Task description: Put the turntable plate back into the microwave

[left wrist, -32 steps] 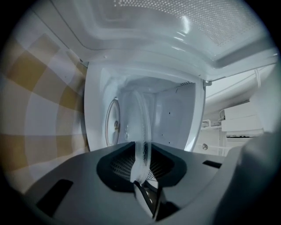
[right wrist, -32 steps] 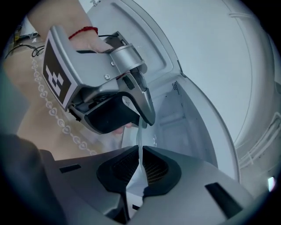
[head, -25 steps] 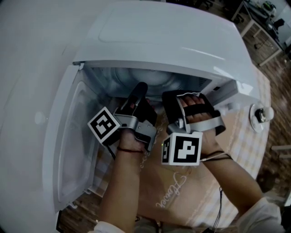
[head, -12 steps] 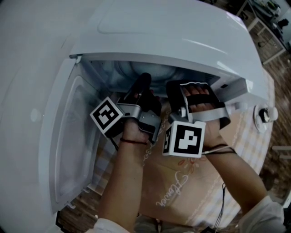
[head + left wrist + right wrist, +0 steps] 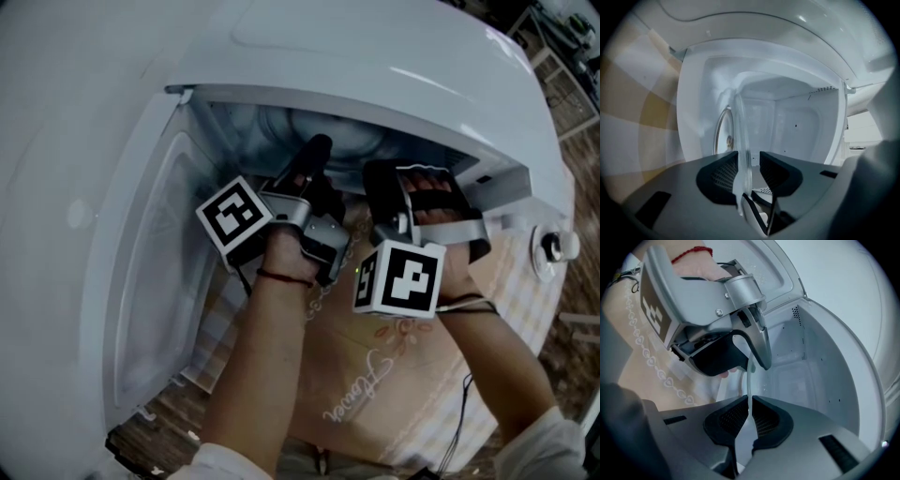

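Nearest: both forearms over a beige cloth (image 5: 403,375) w/ cursive print reading "Flower" and a heart-chain border. Red string (image 5: 281,277) on left wrist.

Left gripper (image 5: 749,161): jaws wide, just been opening; rim of the turntable plate (image 5: 740,136) stands between them, beside the left pad, not pinched.

Right gripper (image 5: 749,414): jaws narrow, clamped on the plate's rim. Left gripper sits directly ahead in the right gripper view, blocking part of the cavity.

Plate: clear glass, seen edge-on, reaching from the mouth of the microwave (image 5: 375,56) into the cavity. Can't tell if it rests on the floor.

Door (image 5: 150,281) swung fully open at left. Cavity walls white, perforated vent patch on the side wall. No brand legible on the casing.
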Demonstrator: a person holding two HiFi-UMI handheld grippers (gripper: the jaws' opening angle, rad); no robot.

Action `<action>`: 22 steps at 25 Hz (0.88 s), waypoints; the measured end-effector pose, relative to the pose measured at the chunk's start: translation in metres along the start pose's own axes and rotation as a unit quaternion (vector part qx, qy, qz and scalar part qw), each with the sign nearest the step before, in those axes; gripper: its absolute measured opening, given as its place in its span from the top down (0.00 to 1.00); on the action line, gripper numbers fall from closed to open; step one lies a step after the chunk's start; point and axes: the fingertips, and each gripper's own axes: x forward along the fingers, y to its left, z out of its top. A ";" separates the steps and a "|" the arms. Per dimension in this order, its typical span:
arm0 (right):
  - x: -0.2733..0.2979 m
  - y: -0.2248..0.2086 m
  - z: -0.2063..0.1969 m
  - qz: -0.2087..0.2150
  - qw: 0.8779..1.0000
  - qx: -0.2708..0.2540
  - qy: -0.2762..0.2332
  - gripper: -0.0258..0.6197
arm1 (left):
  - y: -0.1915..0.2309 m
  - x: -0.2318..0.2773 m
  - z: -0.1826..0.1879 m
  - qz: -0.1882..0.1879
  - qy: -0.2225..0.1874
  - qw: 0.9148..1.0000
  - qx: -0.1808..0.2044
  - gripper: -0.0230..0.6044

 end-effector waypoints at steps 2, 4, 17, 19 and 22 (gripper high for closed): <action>0.000 0.000 0.000 -0.001 1.000 -0.001 -0.002 0.89 | 0.003 -0.005 0.010 0.023 -0.015 1.000 0.008 0.72; 0.000 0.001 0.001 0.000 1.000 -0.002 -0.006 0.89 | 0.006 -0.013 0.025 0.044 -0.040 0.998 0.016 0.72; 0.009 0.011 -0.006 0.026 0.999 0.007 0.021 0.89 | 0.019 -0.024 0.031 0.088 -0.056 0.994 0.015 0.90; 0.012 0.014 -0.008 0.034 0.999 0.006 0.033 0.89 | 0.023 -0.023 0.030 0.093 -0.053 0.994 0.010 0.90; 0.014 0.017 -0.010 0.045 0.998 0.013 0.047 0.88 | 0.025 -0.023 0.028 0.101 -0.049 0.994 0.006 0.90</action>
